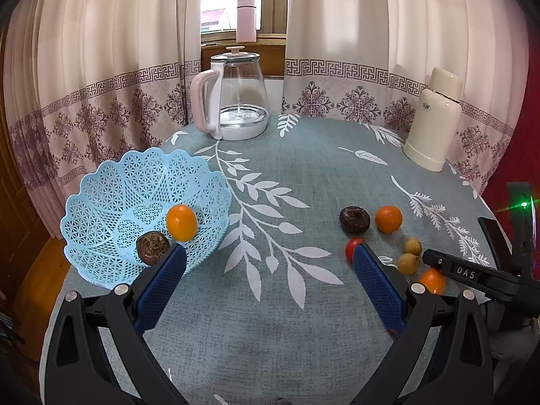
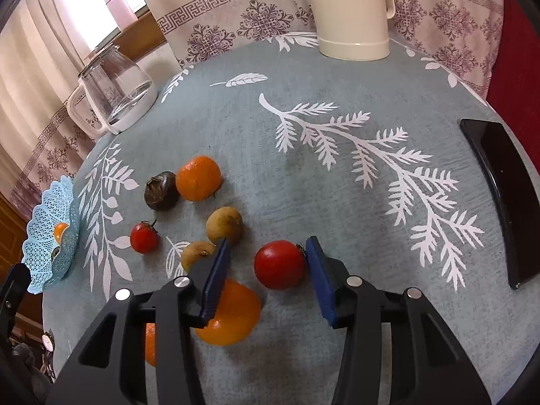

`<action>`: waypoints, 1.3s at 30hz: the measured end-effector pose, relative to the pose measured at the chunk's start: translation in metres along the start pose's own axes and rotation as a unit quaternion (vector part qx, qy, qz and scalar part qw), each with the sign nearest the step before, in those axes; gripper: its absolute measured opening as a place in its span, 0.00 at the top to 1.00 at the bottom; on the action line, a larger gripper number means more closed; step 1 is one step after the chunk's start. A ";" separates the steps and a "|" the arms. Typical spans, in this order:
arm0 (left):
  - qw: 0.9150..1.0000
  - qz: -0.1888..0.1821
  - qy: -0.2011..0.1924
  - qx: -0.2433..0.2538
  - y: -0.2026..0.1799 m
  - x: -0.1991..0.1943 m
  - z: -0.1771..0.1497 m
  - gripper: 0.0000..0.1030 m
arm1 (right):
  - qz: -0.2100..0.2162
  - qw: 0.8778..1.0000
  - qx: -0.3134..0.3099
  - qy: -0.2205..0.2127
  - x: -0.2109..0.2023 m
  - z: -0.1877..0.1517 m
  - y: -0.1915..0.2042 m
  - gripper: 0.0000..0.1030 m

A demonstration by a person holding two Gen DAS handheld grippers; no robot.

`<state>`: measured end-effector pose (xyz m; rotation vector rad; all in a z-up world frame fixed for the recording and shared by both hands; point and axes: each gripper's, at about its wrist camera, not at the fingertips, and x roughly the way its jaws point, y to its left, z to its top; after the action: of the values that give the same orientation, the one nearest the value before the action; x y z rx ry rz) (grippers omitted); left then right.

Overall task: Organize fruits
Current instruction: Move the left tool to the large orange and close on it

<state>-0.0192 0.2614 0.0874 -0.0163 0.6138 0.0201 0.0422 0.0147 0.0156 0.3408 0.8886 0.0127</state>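
Observation:
A light blue lattice basket (image 1: pixel 111 202) sits at the table's left and holds an orange fruit (image 1: pixel 181 222) and a dark brown fruit (image 1: pixel 152 247). My left gripper (image 1: pixel 270 253) hovers open beside it over bare cloth, holding nothing. My right gripper (image 2: pixel 268 246) is open around a large red tomato (image 2: pixel 280 265), which touches the right pad while the left pad stands apart. Around it lie a big orange (image 2: pixel 229 314), two tan longans (image 2: pixel 224 224), a small tomato (image 2: pixel 144 238), a mandarin (image 2: pixel 198 178) and a dark fruit (image 2: pixel 161 190).
A glass kettle (image 1: pixel 236 101) with a pink handle stands at the back. A cream flask (image 1: pixel 433 121) stands back right. A black phone (image 2: pixel 499 195) lies near the right edge. The table is round with a grey leaf-print cloth (image 1: pixel 303 182), and curtains hang behind it.

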 end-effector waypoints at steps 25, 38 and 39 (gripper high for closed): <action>0.999 -0.032 0.017 0.021 -0.019 0.008 -0.009 0.03 | -0.015 1.000 -0.020 -0.016 -0.024 -0.007 -0.015 0.70; 0.987 -0.137 0.071 0.040 -0.062 0.025 -0.032 0.04 | -0.026 0.998 0.000 -0.056 -0.051 -0.004 -0.043 0.70; 0.986 -0.143 0.076 0.041 -0.065 0.026 -0.034 0.05 | -0.025 0.998 0.002 -0.056 -0.051 -0.004 -0.045 0.70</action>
<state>-0.0158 0.1964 0.0448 -0.0257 0.7601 -0.2868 0.0008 -0.0339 0.0383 0.3193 0.7861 -0.0547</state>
